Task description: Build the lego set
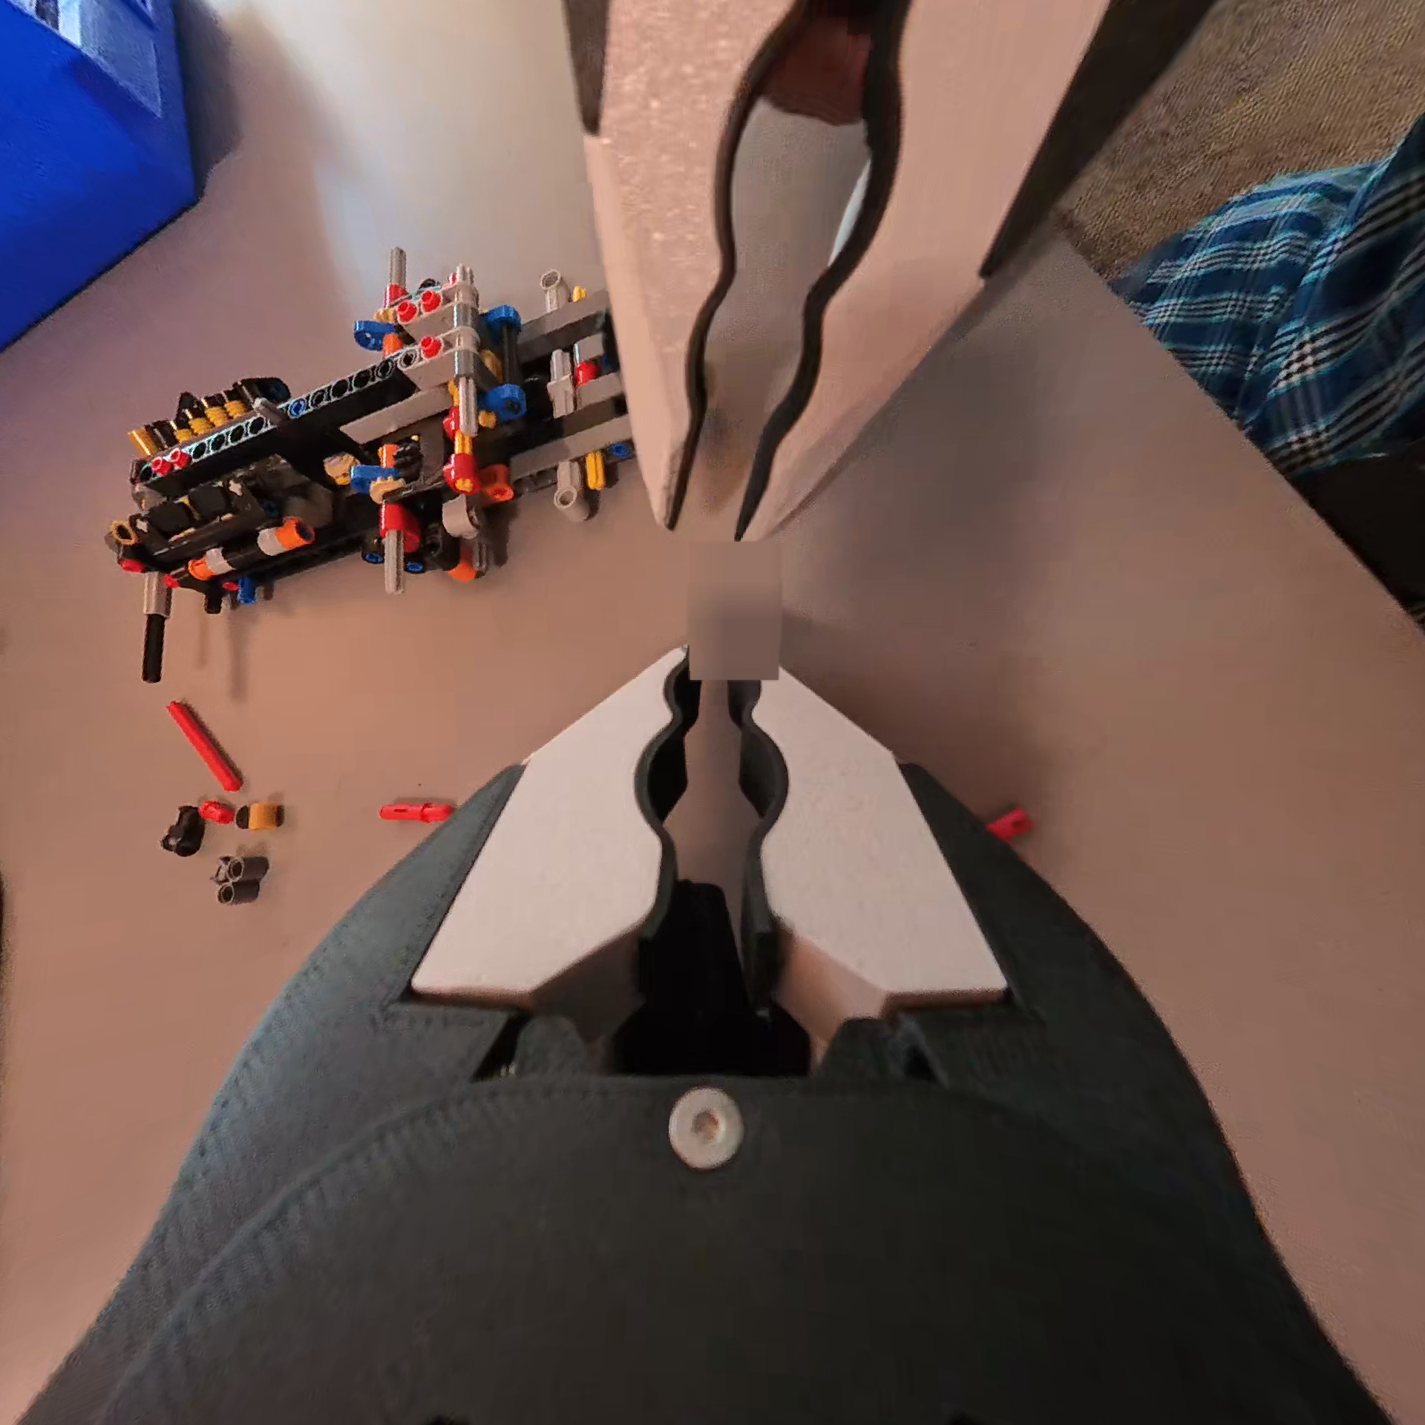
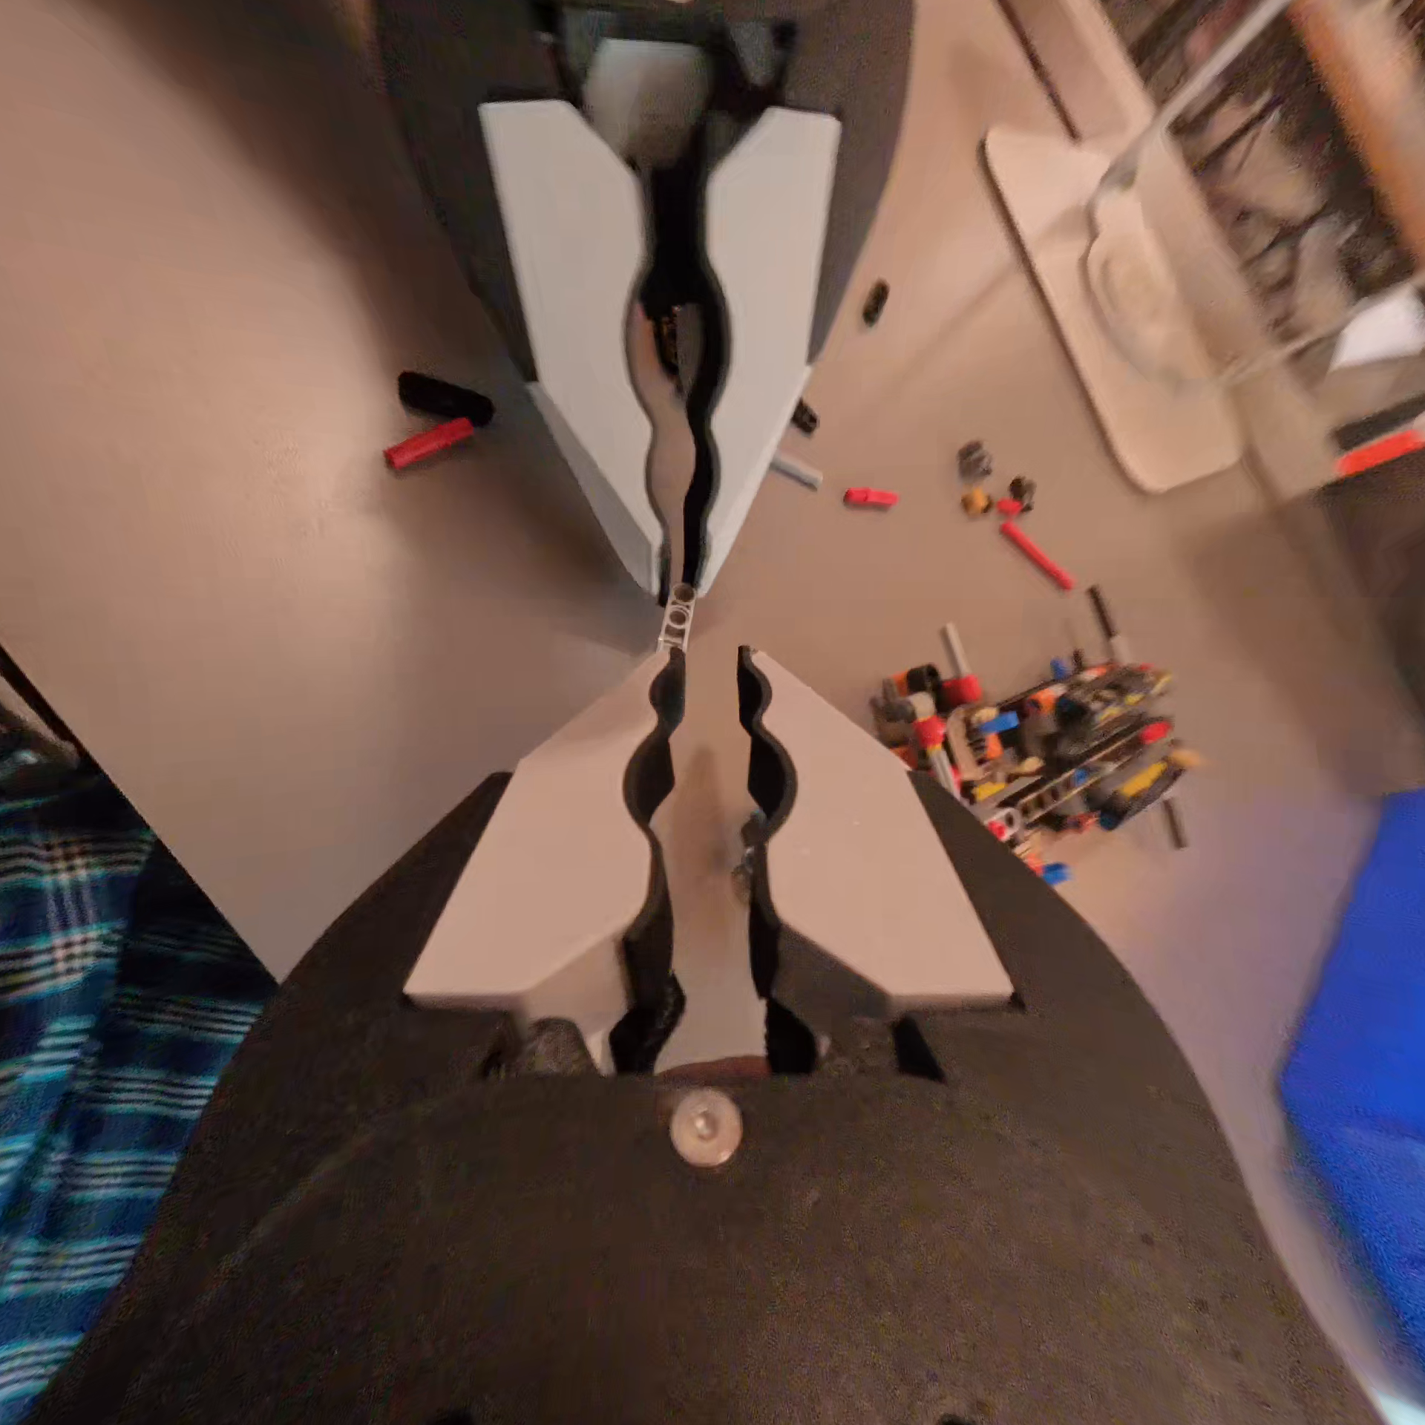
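Grey beam (image 2: pixel 678 617) pinched by left tool (image 2: pixel 682 587).

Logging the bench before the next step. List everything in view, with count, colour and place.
Lego model: one, part-built, many colours, on the table.
Long rod: one, red, loose near the model.
Short pegs: two, red, either side of the left gripper.
Small bits: a handful, black, red, tan, grey, by the rod.
Black tube: one, beside a red peg.
Blue box: one, beyond the model.
Checked cloth: one, blue, past the table edge.
Small beam: one, grey, in the left gripper's tips.
Left gripper: shut on the beam.
Right gripper: open, facing it.
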A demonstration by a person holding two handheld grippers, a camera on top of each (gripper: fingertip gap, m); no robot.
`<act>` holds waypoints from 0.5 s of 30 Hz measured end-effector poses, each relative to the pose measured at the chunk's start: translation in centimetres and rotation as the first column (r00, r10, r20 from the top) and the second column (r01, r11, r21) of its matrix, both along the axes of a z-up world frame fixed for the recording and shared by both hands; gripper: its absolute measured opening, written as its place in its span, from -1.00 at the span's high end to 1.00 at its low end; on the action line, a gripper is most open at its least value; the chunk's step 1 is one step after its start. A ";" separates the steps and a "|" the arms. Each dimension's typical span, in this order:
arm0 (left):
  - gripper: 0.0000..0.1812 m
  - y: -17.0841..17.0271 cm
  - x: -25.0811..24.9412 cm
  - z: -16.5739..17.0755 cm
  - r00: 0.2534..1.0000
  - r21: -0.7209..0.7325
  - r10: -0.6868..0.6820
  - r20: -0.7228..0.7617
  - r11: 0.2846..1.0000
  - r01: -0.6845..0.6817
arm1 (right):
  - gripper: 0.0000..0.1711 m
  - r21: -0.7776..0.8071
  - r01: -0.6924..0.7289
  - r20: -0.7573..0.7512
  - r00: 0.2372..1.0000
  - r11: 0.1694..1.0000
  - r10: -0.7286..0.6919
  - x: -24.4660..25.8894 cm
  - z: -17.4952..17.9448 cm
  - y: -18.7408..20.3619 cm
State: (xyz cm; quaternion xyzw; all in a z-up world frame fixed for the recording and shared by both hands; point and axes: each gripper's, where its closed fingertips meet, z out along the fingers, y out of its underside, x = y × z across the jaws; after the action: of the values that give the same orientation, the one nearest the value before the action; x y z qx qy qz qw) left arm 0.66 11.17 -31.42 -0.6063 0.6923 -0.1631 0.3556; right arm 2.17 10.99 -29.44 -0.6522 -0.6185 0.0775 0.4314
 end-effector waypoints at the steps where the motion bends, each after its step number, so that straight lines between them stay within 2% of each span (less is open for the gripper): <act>1: 0.94 0.0 0.0 -0.2 1.000 0.006 0.001 -0.011 1.000 -0.001 | 0.87 -0.051 0.012 -0.015 1.000 0.999 -0.013 0.0 -0.1 0.0; 6: 0.93 -0.1 0.1 -0.4 0.999 0.021 0.003 -0.035 1.000 -0.003 | 0.86 -0.170 0.004 -0.012 1.000 0.985 -0.006 -0.9 -1.3 -0.6; 11: 0.93 -0.1 0.1 -0.4 0.999 0.018 -0.002 -0.044 1.000 0.002 | 0.93 -0.185 0.043 0.027 0.999 0.982 -0.038 -0.7 -2.2 -0.4; 15: 0.89 0.0 0.1 -0.4 0.999 0.015 0.003 -0.039 1.000 -0.003 | 0.90 -0.202 0.058 0.019 0.998 0.978 -0.055 -0.6 -2.2 -0.3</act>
State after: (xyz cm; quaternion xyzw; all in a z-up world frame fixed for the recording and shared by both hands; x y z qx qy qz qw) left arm 0.79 11.16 -31.78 -0.6077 0.6994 -0.1458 0.3469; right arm 1.54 10.66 -31.63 -0.7107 -0.5914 0.1234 0.3604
